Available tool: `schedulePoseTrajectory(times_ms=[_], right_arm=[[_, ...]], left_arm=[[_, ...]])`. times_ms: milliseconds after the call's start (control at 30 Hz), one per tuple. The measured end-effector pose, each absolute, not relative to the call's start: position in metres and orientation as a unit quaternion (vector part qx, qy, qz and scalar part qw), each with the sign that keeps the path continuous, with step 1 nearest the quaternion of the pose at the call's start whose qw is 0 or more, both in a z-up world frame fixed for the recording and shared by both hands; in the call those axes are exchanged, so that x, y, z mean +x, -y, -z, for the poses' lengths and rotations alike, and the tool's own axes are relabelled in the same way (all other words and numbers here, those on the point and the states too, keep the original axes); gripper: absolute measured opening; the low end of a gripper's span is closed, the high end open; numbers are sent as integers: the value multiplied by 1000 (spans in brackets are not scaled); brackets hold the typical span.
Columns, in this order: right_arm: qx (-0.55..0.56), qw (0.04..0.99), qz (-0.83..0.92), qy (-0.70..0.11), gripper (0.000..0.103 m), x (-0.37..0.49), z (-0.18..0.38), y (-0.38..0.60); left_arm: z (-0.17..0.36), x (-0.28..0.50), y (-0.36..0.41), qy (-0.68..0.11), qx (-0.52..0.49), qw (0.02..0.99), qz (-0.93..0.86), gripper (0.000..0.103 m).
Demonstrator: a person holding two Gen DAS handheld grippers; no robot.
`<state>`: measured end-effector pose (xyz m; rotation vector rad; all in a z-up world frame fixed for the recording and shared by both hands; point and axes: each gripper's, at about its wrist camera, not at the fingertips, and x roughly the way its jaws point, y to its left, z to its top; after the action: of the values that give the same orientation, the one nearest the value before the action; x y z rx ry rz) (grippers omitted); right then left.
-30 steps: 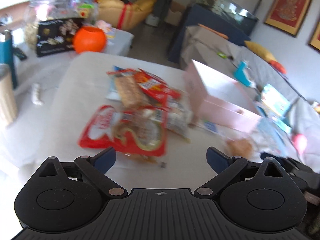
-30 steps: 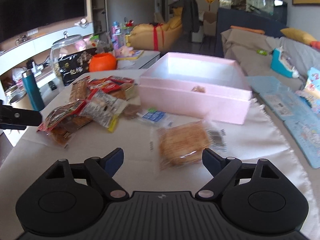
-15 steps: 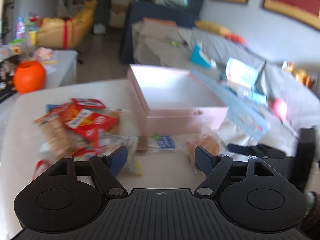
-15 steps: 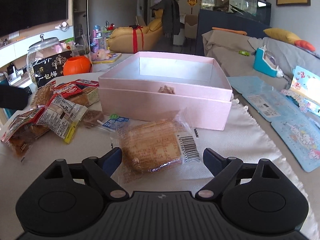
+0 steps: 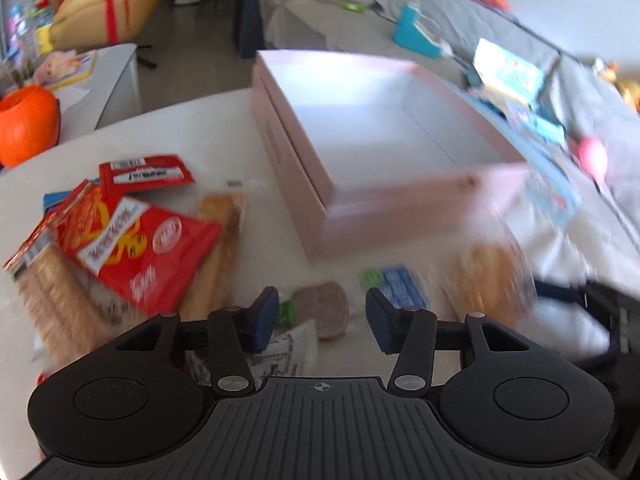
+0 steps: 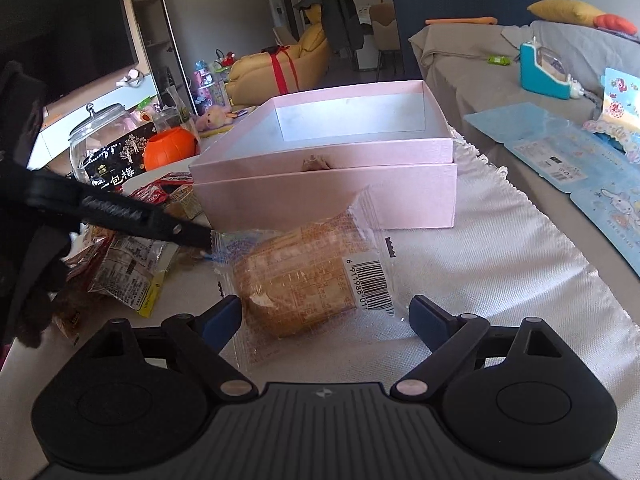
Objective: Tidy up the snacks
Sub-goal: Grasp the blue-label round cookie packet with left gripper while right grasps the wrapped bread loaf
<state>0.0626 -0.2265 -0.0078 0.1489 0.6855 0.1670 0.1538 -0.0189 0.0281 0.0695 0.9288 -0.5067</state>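
Note:
An open pink box (image 5: pixel 296 152) (image 6: pixel 320 168) stands on the table, its inside bare apart from a small brown scrap at the front rim. My left gripper (image 5: pixel 323 316) hangs low over a small round brown snack (image 5: pixel 326 312). Its jaws are closing and the pads stand clear of the snack on both sides. A pile of snack packets (image 5: pixel 136 248) (image 6: pixel 132 268) lies to the left. My right gripper (image 6: pixel 326 320) is open with a clear-wrapped cake (image 6: pixel 304 280) between its fingertips. One of the left gripper's fingers (image 6: pixel 152 220) reaches in from the left.
A small blue packet (image 5: pixel 404 286) lies in front of the box. An orange pumpkin pot (image 6: pixel 170 152), a glass jar (image 6: pixel 100 132) and a black packet (image 6: pixel 116 164) stand at the far left. Blue printed sheets (image 6: pixel 560 152) lie on the sofa to the right.
My left gripper swung right from the snack pile to the spot in front of the box, and its jaws narrowed. My right gripper moved closer, so the wrapped cake now lies between its fingers.

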Motion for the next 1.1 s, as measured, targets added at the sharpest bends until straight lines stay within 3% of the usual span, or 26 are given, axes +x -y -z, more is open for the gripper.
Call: schedulePoseTrajectory(times_ms=[333, 433, 533, 600, 767, 933, 1100], right_arm=[[70, 939, -22, -335, 91, 48, 7, 245], [89, 940, -28, -328, 91, 46, 9, 251], [82, 940, -27, -331, 92, 48, 10, 249], [78, 940, -26, -331, 92, 48, 10, 248], [74, 937, -37, -339, 92, 45, 7, 250], [-16, 942, -9, -336, 89, 16, 2, 239], [121, 921, -37, -368, 89, 23, -15, 257]], left_arm=[[-38, 95, 44, -413, 126, 853, 293, 55], [-43, 97, 53, -379, 172, 860, 294, 55], [-33, 112, 63, -398, 203, 843, 299, 55], [-25, 123, 62, -412, 183, 844, 290, 57], [-27, 118, 50, -442, 78, 849, 280, 41], [-24, 71, 45, -418, 67, 881, 213, 41], [-22, 60, 51, -407, 75, 890, 191, 42]])
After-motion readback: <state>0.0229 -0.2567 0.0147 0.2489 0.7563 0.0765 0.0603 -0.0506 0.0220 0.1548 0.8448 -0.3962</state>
